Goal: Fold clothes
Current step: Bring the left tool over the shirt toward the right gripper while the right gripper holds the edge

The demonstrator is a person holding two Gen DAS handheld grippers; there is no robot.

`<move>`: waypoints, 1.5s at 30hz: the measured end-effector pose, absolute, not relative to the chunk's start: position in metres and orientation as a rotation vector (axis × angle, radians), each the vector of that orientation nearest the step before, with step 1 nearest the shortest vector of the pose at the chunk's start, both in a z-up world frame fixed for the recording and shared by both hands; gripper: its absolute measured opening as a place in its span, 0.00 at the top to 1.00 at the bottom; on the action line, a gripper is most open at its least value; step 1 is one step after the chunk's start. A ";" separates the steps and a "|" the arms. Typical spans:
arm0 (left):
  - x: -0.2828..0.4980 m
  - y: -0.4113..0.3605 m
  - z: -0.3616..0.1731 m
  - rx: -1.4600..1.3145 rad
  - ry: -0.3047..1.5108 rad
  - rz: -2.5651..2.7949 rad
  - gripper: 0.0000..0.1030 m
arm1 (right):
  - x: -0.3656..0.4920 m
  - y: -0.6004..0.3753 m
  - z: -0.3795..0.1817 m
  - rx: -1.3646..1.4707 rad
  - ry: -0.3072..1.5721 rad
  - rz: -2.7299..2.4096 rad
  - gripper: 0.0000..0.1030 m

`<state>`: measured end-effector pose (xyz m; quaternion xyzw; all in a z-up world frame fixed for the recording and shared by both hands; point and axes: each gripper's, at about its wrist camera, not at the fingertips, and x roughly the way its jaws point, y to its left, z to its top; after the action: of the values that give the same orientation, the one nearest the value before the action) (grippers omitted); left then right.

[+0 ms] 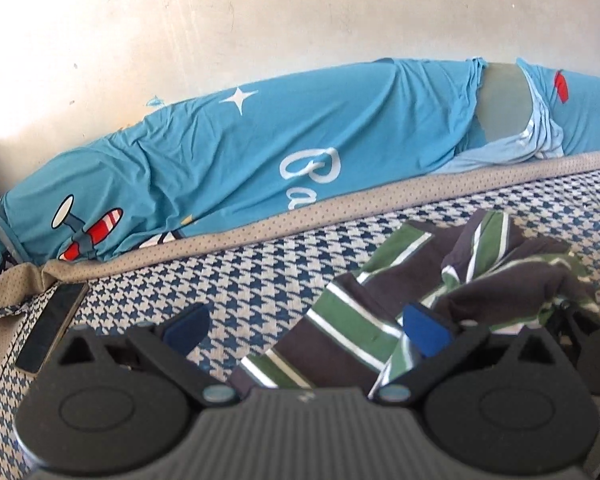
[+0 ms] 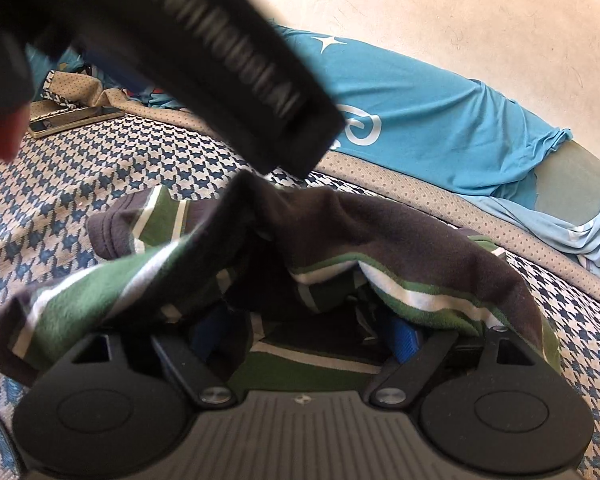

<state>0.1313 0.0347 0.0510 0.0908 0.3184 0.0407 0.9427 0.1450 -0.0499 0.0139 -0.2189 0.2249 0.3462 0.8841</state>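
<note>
A dark garment with green and white stripes lies crumpled on the houndstooth bed cover. My left gripper is open, its blue-padded fingers spread wide over the garment's left part. In the right wrist view the same garment is bunched over my right gripper. Its blue pads stand apart with cloth draped over and between them. The left gripper's black body crosses the top left of the right wrist view.
A long blue cartoon-print bolster lies along the white wall behind the bed's beige dotted edge band. A phone lies on the cover at the left, also in the right wrist view.
</note>
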 end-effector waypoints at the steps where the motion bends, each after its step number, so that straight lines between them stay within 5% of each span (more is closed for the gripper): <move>1: 0.132 0.033 0.055 0.184 0.638 0.079 0.00 | 0.145 -0.050 0.014 -0.457 0.467 0.719 0.19; 22: 0.114 -0.013 0.090 0.236 0.647 -0.025 0.00 | 0.140 -0.050 0.012 -0.475 0.452 0.701 0.15; 37: 0.169 0.042 0.028 0.148 0.887 0.150 0.05 | 0.142 -0.050 0.012 -0.475 0.454 0.697 0.13; 39: 0.175 0.046 0.019 0.131 0.911 0.158 0.12 | 0.142 -0.050 0.012 -0.476 0.454 0.696 0.13; 41: 0.180 0.050 0.011 0.113 0.935 0.166 0.31 | 0.142 -0.049 0.012 -0.477 0.454 0.696 0.13; 45: 0.182 0.050 0.004 0.092 0.939 0.139 0.52 | 0.143 -0.048 0.012 -0.478 0.454 0.695 0.13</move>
<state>0.1822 0.0500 0.0043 0.0441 0.4519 0.0667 0.8885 0.1426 -0.0485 0.0120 -0.2298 0.2182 0.3345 0.8875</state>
